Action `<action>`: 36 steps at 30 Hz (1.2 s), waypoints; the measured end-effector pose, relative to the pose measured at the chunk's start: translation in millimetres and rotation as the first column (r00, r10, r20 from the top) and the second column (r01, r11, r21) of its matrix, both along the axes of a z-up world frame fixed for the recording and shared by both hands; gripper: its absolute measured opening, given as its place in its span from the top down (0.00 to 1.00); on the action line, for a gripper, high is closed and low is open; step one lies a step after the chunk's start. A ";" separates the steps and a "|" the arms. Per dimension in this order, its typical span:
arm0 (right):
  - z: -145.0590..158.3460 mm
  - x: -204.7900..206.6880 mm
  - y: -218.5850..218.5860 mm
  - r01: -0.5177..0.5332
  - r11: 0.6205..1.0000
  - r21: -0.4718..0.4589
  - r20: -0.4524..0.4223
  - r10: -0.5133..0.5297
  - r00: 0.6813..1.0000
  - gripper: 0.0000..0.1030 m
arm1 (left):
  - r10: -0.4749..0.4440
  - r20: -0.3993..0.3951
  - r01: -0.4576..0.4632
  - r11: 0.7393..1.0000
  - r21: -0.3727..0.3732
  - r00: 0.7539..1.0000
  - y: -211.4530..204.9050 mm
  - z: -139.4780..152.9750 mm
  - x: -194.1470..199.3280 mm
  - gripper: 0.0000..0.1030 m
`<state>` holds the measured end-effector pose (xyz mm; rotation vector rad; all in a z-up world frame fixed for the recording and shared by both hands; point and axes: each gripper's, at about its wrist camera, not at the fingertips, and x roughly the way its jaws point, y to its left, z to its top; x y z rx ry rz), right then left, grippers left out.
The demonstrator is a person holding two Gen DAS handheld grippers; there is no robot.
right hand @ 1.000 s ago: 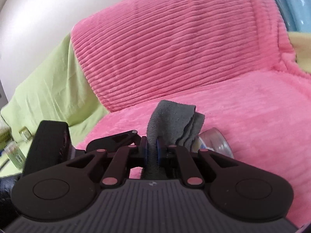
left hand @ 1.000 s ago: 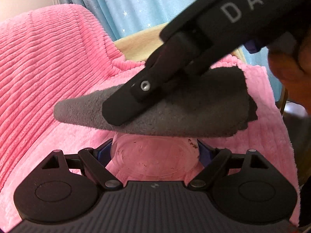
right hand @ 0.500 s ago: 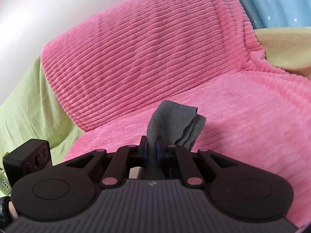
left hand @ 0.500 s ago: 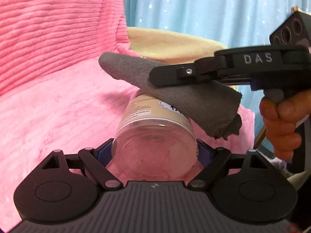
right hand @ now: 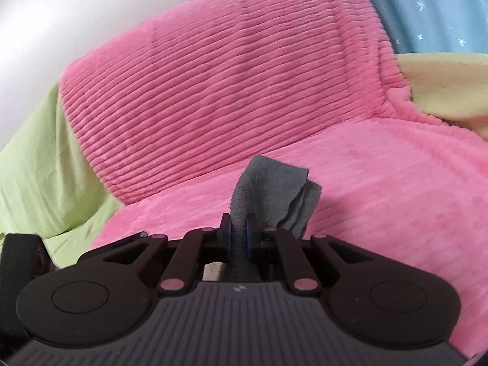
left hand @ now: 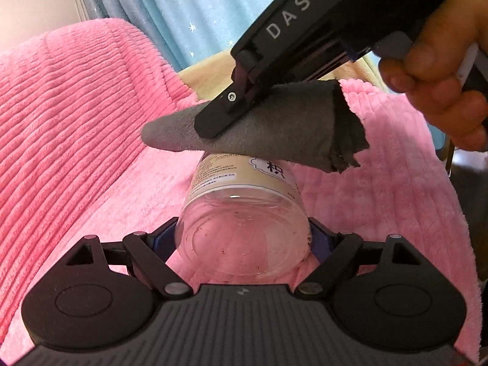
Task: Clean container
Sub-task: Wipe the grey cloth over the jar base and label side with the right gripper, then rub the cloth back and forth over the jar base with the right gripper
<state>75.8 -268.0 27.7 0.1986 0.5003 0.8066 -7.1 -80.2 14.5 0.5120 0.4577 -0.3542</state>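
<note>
My left gripper (left hand: pixel 243 238) is shut on a clear plastic jar (left hand: pixel 244 213) with a beige label, gripping its bottom end; brown specks cling to the inside. The jar points away from the camera over the pink blanket. My right gripper (right hand: pixel 238 235) is shut on a folded grey cloth (right hand: pixel 273 192). In the left wrist view the grey cloth (left hand: pixel 274 128) lies across the jar's far end, with the right gripper (left hand: pixel 222 122) above it, held by a hand (left hand: pixel 433 70). The jar's mouth is hidden behind the cloth.
A pink ribbed blanket (left hand: pixel 76 116) covers the seat and backrest (right hand: pixel 228 76). A green cloth (right hand: pixel 39 167) lies at left, a yellow one (right hand: pixel 442 91) at right. A blue starred curtain (left hand: pixel 189 15) hangs behind.
The right gripper has tilted from level to slanting down-left, and the cloth stays against the jar's far end. The left wrist view swung back toward the backrest.
</note>
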 end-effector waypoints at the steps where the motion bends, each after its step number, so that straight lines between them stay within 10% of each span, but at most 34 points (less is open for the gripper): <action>1: -0.2 -4.6 3.7 -0.053 0.999 0.004 -0.003 0.053 0.999 0.93 | 0.000 0.000 0.000 1.000 0.000 1.000 -0.1 -0.3 0.3 0.17; 5: -0.2 -14.4 16.3 -0.174 0.984 -0.024 0.016 0.175 0.984 0.94 | 0.003 -0.004 -0.003 1.000 0.001 1.000 -2.6 2.4 7.8 0.17; 11: -3.5 8.8 -12.7 0.044 0.999 0.023 -0.022 -0.044 0.999 0.94 | -0.011 0.023 0.010 1.000 0.022 1.000 -7.4 3.0 7.4 0.17; 14: -2.0 5.0 -12.3 0.041 0.999 0.014 -0.012 -0.041 0.999 0.94 | 0.007 -0.031 -0.011 0.992 -0.123 1.000 6.0 10.1 12.6 0.17; 20: -0.6 4.8 -6.2 0.042 0.999 0.021 -0.019 -0.041 0.999 0.94 | 0.007 -0.214 -0.106 0.884 -0.456 0.977 44.7 13.3 35.4 0.17; 29: 1.8 -12.4 14.4 -0.192 0.981 0.024 -0.034 0.193 0.981 0.93 | -0.005 -0.032 0.003 0.997 -0.072 0.999 4.9 10.3 22.8 0.17; 36: 3.1 3.4 -2.7 0.045 0.999 0.011 -0.008 -0.045 0.999 0.93 | -0.021 0.005 0.021 1.000 -0.012 1.000 -2.0 7.6 19.5 0.17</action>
